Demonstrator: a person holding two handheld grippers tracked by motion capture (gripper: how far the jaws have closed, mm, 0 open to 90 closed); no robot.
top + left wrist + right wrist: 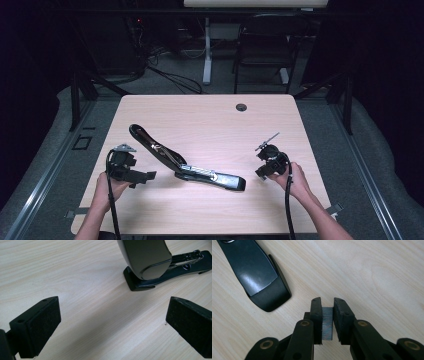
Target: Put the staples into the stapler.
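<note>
Two fingers (340, 320) pinch a staple strip (327, 323); left gripper's (112, 325) spread wide.

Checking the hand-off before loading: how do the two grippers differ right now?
The left gripper has its jaws wide open with bare table between them; the right gripper is shut on a grey strip of staples. The left faces the stapler at its raised end; the right sits near the low end. Both rest close to the table, in a hand.
</note>
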